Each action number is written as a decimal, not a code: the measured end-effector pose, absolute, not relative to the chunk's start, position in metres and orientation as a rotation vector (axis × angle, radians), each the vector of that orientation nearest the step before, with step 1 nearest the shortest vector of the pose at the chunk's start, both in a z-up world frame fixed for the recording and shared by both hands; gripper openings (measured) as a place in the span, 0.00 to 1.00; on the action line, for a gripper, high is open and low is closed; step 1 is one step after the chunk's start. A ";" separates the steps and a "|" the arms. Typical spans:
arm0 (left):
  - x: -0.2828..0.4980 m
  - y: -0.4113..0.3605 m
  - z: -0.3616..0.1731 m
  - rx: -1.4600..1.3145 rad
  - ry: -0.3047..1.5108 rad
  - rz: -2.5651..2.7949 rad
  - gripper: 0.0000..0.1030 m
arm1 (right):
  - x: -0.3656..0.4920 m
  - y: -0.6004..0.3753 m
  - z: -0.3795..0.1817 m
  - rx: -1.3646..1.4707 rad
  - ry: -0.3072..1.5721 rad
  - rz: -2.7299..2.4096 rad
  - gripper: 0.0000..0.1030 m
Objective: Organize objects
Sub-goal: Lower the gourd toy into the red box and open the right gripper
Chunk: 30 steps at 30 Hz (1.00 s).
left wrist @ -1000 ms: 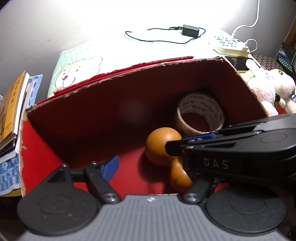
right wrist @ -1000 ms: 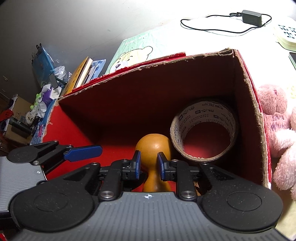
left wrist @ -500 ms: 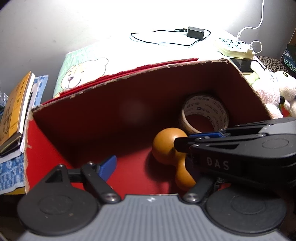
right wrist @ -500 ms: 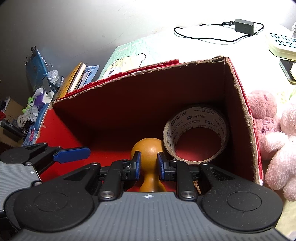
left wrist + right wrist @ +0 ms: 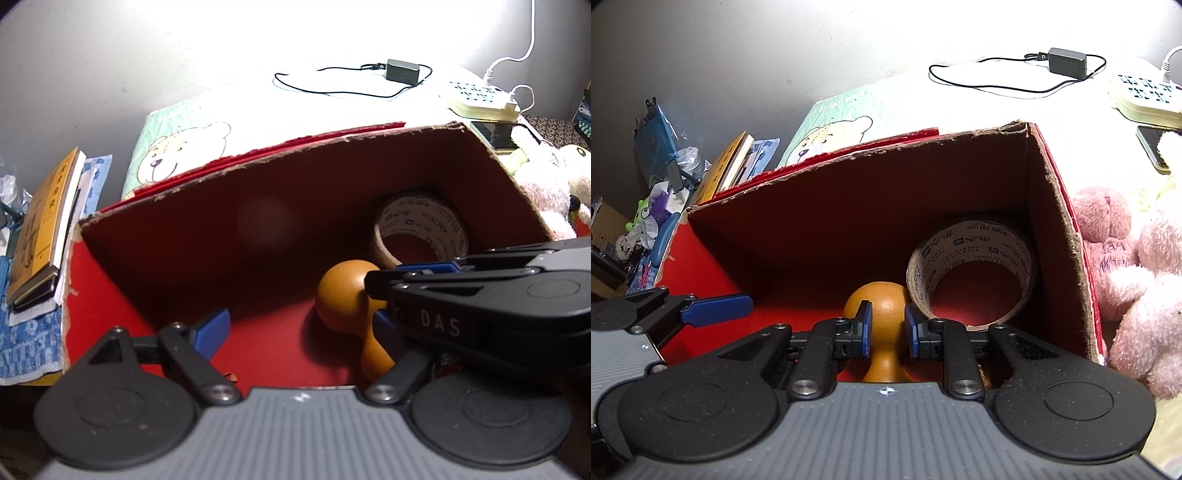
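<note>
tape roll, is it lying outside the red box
No, the tape roll sits inside the red cardboard box, in its right far corner beside the orange wooden piece.

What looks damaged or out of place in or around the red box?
The red cardboard box has a ragged, torn top rim, roughest at its far right corner. Inside, the tape roll leans tilted against the right wall rather than lying flat. The orange wooden piece looks intact.
</note>
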State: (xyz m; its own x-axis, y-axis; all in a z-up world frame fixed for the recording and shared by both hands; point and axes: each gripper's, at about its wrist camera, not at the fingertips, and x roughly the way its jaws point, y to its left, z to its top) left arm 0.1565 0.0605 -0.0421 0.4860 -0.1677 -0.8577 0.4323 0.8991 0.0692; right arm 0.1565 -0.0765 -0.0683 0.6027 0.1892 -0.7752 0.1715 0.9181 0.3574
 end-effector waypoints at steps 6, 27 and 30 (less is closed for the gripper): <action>0.155 0.059 -0.041 0.306 0.982 -0.338 0.84 | 0.157 -0.077 -0.069 0.423 0.926 0.005 0.22; 0.144 0.059 -0.036 0.308 0.951 -0.272 0.84 | 0.144 -0.072 -0.060 0.394 0.874 -0.024 0.22; 0.134 0.060 -0.029 0.314 0.926 -0.261 0.84 | 0.135 -0.072 -0.054 0.418 0.856 -0.016 0.22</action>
